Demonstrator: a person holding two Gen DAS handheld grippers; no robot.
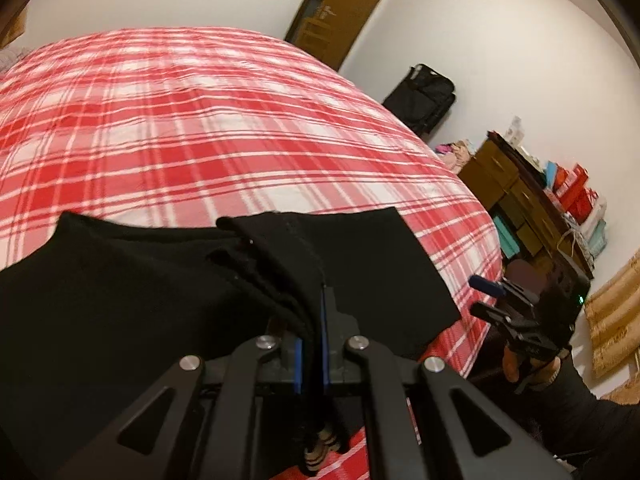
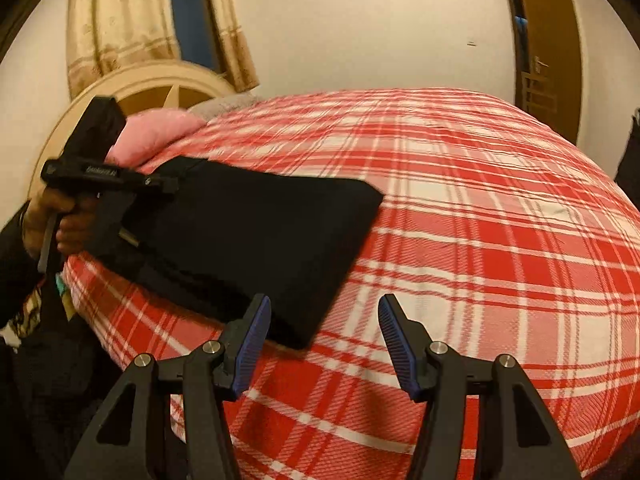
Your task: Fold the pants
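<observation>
Here the black pants (image 2: 256, 236) lie folded on the bed (image 2: 480, 208), near its front edge, on the red and white checked cover. In the right wrist view the folded bundle is long and flat. Its long side runs slantwise, from the left tongs (image 2: 160, 184) at the upper left down to a corner at the lower right, close to the right tongs (image 2: 324, 320).

The left tongs (image 1: 311, 292) are squeezed tight on a bunched fold of the pants (image 1: 160, 300). The cloth sticks up between the blue pads (image 1: 297, 364). A hand (image 2: 60, 220) holds their handle.

The right tongs stand about half open with nothing between them. They hang over the bed, just beside the near corner of the pants. I cannot tell if the left blue pad (image 2: 252, 344) touches the cloth.

A pink pillow (image 2: 160, 132) lies at the head of the bed.
</observation>
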